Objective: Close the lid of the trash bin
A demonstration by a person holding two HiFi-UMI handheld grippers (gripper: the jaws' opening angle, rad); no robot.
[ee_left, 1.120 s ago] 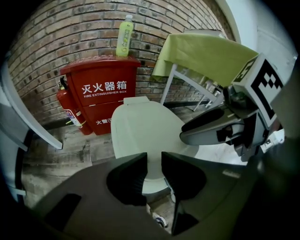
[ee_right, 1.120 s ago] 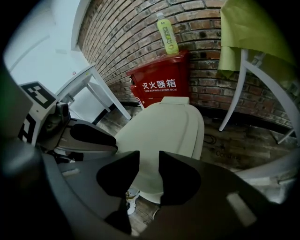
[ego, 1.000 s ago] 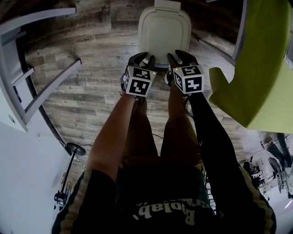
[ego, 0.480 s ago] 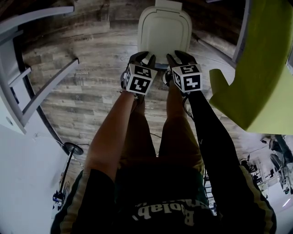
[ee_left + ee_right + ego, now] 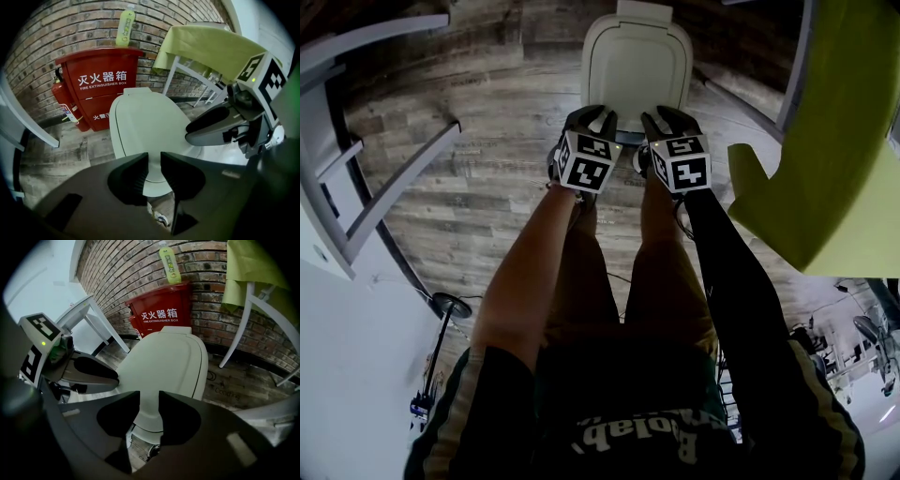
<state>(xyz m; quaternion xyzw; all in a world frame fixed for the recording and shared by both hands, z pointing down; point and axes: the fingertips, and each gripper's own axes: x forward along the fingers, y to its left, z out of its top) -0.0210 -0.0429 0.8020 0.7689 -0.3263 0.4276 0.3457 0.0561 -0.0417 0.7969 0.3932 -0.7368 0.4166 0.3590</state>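
Observation:
The trash bin's cream lid (image 5: 636,66) lies down flat over the bin, hinge at the far end by the wall. Both grippers hover side by side at its near edge, pointing steeply down. My left gripper (image 5: 602,117) has its jaws closing, and the lid's front lip (image 5: 152,180) shows through the narrow gap between the black fingers without the pads pressing on it. My right gripper (image 5: 661,114) is also closing, and the lid (image 5: 168,357) shows beyond its gap (image 5: 149,401) in the same way. Neither gripper holds anything.
A red fire extinguisher box (image 5: 101,89) stands behind the bin against the brick wall, with a green bottle (image 5: 124,27) on top and an extinguisher (image 5: 63,101) beside it. To the right is a table under a yellow-green cloth (image 5: 834,141). A white frame (image 5: 384,178) is at the left.

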